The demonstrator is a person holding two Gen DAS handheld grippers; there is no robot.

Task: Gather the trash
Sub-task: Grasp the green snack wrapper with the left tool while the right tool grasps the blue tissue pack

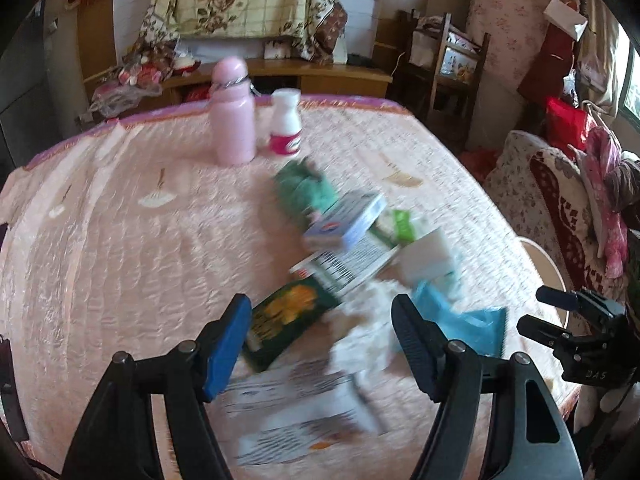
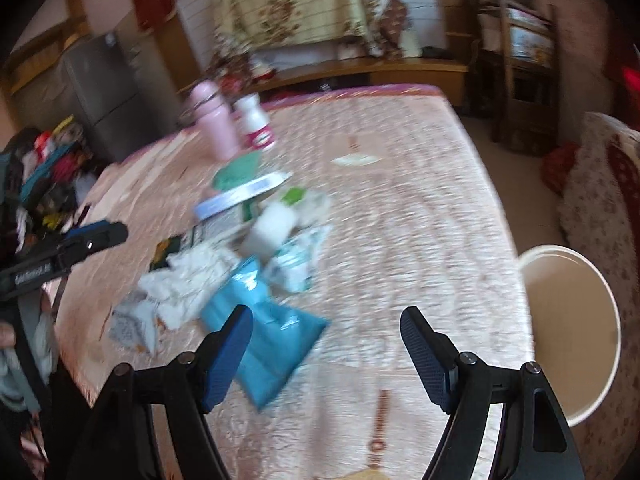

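Observation:
A heap of trash lies on the pink quilted table (image 1: 120, 240): a dark green packet (image 1: 286, 320), crumpled white tissue (image 1: 368, 332), a blue plastic bag (image 1: 472, 324), a white and blue box (image 1: 348, 220), printed paper (image 1: 304, 420) and a green cloth (image 1: 304, 188). My left gripper (image 1: 322, 332) hangs open above the packet and tissue, holding nothing. My right gripper (image 2: 326, 344) is open too, over the blue plastic bag (image 2: 264, 332) and bare table, its jaws empty. The white tissue (image 2: 188, 280) lies left of it.
A pink bottle (image 1: 233, 114) and a white bottle (image 1: 286, 124) stand at the table's far side. A white bin (image 2: 568, 332) sits off the table's right edge. A cushioned seat (image 1: 560, 208) and wooden chairs (image 1: 452, 68) stand on the right. The right gripper (image 1: 576, 324) shows in the left wrist view.

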